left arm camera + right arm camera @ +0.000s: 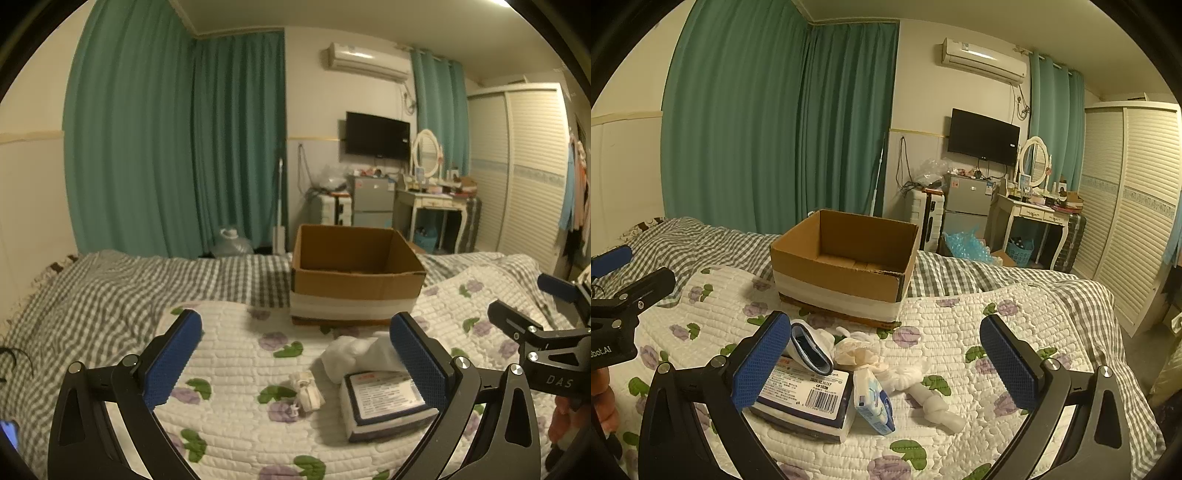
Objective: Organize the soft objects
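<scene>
An open cardboard box [356,273] [846,264] stands on the bed, empty as far as I see. In front of it lie soft items on the floral quilt: a flat wrapped pack with a label [384,404] [809,400], a white sock with a blue cuff [810,349], a small blue-and-white tissue pack [873,402], white rolled cloths [938,406] [351,356] and a small beige item [306,393]. My left gripper [295,354] is open above the quilt, left of the pack. My right gripper [882,354] is open above the pile. Both are empty.
The bed has a grey checked sheet [110,288] under the white floral quilt [997,332]. Beyond the foot are green curtains [166,147], a small fridge [966,206], a dressing table [1034,214] and a louvred wardrobe [1137,206].
</scene>
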The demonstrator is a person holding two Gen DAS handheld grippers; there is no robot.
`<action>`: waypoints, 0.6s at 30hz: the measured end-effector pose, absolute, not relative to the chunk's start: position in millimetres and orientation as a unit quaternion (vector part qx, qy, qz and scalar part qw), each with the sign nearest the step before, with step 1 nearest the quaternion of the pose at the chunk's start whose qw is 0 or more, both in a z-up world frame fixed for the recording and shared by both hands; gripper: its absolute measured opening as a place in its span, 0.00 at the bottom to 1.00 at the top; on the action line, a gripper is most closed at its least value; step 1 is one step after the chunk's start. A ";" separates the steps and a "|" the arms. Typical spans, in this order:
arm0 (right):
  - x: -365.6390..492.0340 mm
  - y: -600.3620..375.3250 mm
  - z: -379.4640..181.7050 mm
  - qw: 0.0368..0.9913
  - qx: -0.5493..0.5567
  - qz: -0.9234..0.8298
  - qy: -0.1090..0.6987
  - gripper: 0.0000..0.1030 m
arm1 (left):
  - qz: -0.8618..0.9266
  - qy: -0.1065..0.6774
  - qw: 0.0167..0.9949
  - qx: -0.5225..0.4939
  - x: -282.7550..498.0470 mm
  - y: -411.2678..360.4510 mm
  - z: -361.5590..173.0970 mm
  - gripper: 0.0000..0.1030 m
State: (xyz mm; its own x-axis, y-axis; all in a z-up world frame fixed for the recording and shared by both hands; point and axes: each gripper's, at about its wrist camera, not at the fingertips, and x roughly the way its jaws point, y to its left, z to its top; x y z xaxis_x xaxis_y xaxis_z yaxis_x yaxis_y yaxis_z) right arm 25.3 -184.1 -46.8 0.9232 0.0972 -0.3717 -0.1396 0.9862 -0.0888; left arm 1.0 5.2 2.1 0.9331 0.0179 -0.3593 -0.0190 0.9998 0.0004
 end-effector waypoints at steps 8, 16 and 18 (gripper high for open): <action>26.3 -185.1 -47.6 0.979 -0.055 0.060 0.188 1.00 | 0.009 0.183 0.983 -0.003 0.8 6.5 1.9 1.00; 26.0 -185.0 -47.8 0.979 -0.055 0.060 0.189 1.00 | 0.010 0.183 0.983 0.000 1.9 7.9 0.9 1.00; 26.0 -185.1 -47.8 0.979 -0.054 0.061 0.189 1.00 | 0.009 0.183 0.983 -0.001 2.2 9.3 0.9 1.00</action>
